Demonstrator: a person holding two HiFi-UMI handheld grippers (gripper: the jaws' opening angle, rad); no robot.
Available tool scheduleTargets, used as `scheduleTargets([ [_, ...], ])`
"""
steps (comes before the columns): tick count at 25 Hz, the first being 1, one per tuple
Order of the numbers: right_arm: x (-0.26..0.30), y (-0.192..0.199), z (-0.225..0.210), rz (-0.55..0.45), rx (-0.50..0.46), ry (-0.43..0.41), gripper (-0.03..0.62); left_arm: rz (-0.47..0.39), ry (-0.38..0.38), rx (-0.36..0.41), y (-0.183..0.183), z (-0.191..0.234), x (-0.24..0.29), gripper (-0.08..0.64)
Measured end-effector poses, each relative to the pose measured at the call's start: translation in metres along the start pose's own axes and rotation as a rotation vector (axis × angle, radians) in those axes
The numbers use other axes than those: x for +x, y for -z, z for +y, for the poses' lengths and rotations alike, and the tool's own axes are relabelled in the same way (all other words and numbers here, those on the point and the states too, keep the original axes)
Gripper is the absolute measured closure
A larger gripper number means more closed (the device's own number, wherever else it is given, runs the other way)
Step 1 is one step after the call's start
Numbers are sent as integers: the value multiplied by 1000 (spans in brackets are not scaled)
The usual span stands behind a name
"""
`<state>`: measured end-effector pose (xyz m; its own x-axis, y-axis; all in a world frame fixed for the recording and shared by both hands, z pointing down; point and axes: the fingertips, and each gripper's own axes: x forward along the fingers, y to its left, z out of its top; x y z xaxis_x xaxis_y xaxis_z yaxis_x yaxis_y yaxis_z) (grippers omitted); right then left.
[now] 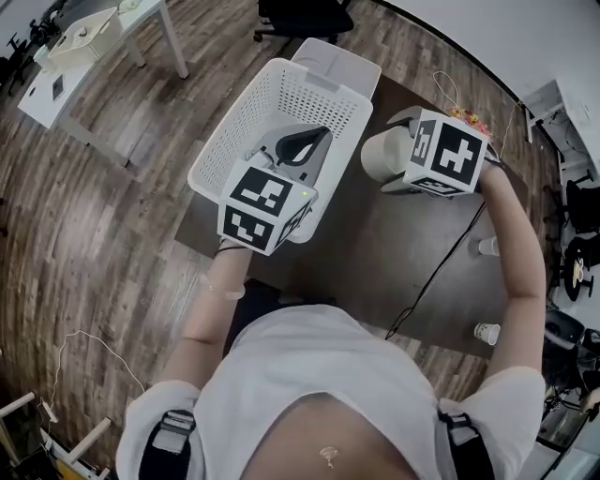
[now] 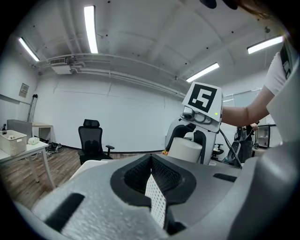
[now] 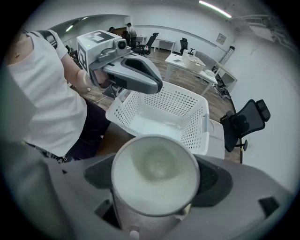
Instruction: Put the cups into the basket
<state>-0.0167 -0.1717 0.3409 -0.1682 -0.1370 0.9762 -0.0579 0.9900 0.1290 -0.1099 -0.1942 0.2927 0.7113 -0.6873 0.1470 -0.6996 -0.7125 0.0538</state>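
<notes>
Open-plan office interior. The wood-plank floor [image 1: 103,234] is brown, and a dark brown table [image 1: 375,253] stands at centre. In the head view a white desk [image 1: 66,75] occupies the upper left and a black office chair [image 1: 305,17] the top edge. The white wall [image 2: 126,112] meets a white ceiling [image 2: 154,42] carrying linear strip lights [image 2: 90,28] and a run of pipes [image 2: 103,71]. Further white desks [image 3: 187,61] recede across the room in the right gripper view.
</notes>
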Motion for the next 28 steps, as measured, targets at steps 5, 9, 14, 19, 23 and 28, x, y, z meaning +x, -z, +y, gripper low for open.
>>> scheduleTargets([
  [5,9,-32,-15,5,-9,-13,167,-2,-5,-22,7,36,-8,549],
  [9,17,-54,-29,21,-23,-26,167,-14,-23,-35,8,64,-14,549],
  [14,32,-80,-44,38,-56,-52,167,-43,-84,-72,9,99,-24,549],
  [19,59,-96,-52,47,-89,-106,167,-90,-166,-31,2,120,-33,549],
  [23,89,-104,-64,69,-125,-135,167,-157,-180,-18,-3,115,-33,549],
  [28,137,-120,-76,85,-154,-168,167,-150,-186,-6,5,117,-29,549],
])
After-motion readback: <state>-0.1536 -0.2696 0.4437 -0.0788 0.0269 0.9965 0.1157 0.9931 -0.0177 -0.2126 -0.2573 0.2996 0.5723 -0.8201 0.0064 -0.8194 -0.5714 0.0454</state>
